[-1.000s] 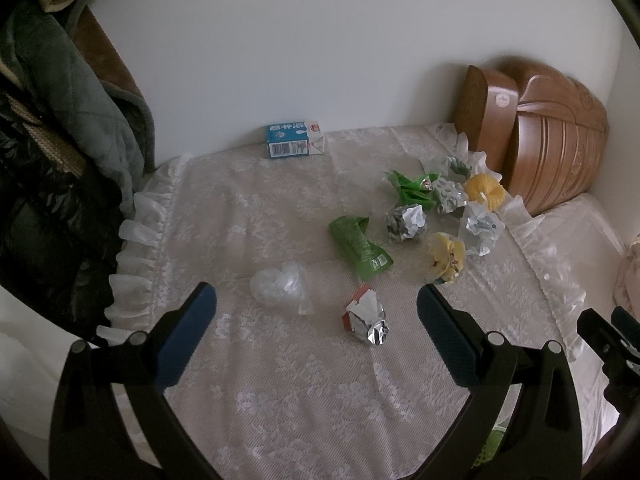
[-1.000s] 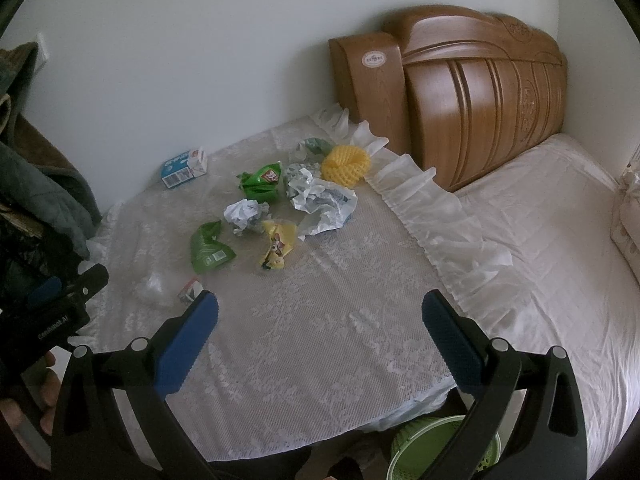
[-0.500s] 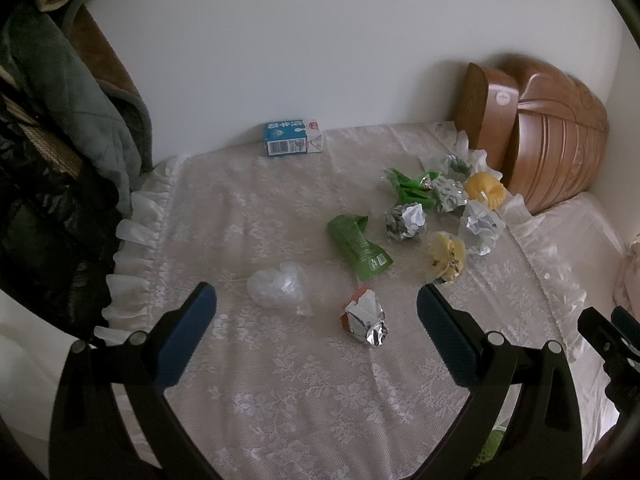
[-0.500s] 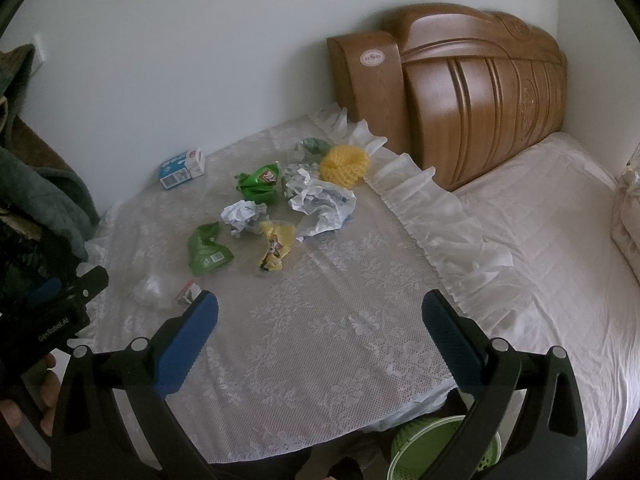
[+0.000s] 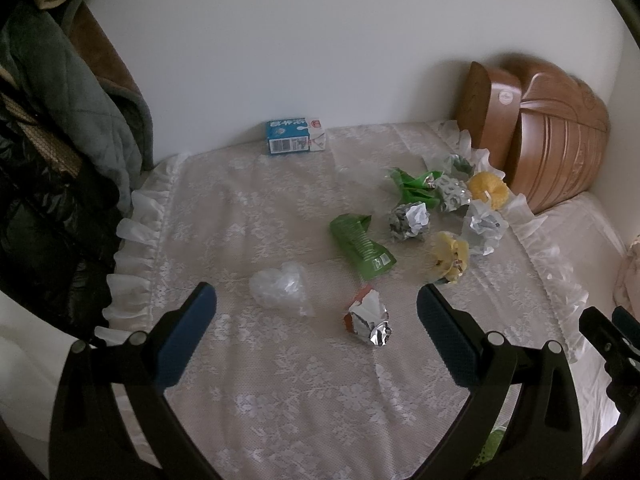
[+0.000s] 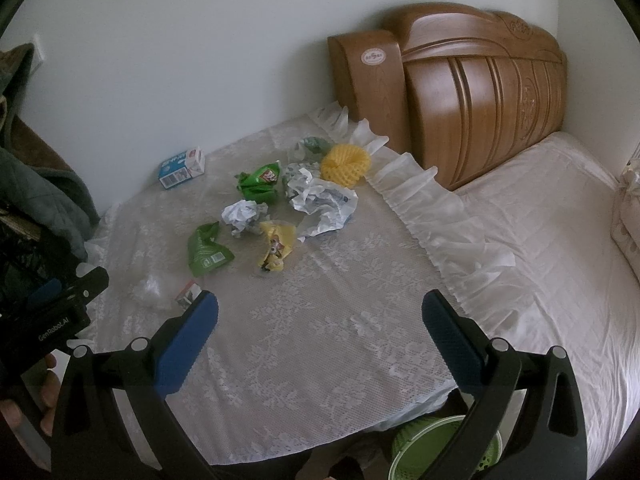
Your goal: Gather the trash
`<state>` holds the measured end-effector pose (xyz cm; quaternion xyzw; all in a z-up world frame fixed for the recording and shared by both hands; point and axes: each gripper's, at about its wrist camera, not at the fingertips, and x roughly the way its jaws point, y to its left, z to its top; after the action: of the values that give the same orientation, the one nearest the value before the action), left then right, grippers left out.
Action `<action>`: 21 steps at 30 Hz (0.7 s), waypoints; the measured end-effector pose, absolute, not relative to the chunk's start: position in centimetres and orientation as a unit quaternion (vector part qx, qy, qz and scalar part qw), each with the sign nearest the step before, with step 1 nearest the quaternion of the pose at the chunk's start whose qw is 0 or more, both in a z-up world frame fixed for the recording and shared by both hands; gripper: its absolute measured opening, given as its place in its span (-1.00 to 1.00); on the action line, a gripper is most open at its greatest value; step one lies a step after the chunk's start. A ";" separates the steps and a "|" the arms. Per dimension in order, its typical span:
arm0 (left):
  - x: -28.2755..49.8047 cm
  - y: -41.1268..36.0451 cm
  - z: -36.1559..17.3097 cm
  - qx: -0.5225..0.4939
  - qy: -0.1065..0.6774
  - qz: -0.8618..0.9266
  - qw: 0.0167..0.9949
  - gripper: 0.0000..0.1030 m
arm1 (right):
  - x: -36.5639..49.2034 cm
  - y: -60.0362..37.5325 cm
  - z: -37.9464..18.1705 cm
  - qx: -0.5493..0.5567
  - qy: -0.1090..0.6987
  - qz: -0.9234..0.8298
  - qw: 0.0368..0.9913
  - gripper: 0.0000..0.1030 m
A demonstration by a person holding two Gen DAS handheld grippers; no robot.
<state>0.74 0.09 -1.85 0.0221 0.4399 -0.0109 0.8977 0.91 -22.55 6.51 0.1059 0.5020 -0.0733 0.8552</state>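
Both views have crept slightly closer to the lace cloth (image 5: 280,380), where the left gripper (image 5: 316,312), jaws wide apart, frames the foil wrapper (image 5: 370,320) at lower centre, and the right gripper (image 6: 320,318), equally spread and empty, hovers below the scattered trash (image 6: 276,208) at centre left.

Black tongs (image 5: 316,300), blue pads (image 6: 186,346), silver screws

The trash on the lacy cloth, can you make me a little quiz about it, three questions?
1. True or false: the left gripper is holding trash.
2. What lies nearest the left gripper: A) blue carton B) foil wrapper C) yellow foam net
3. Fill in: the basket below the table edge is ____.

Key: 1 false, both grippers are open and empty; 2 B; 3 green.
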 end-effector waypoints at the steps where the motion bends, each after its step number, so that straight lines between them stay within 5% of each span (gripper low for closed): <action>1: 0.8 0.2 -1.9 0.022 0.440 -0.011 0.897 0.87 | 0.9 -22.5 6.5 0.106 0.502 -0.074 0.855 0.96; 21: 0.7 0.5 -2.0 0.021 0.443 -0.011 0.896 0.87 | 1.0 -22.5 6.4 0.106 0.503 -0.074 0.854 0.96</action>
<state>0.70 0.47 -1.98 0.0212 0.4431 -0.0112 0.8961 0.95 -22.52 6.38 0.1058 0.5032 -0.0738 0.8545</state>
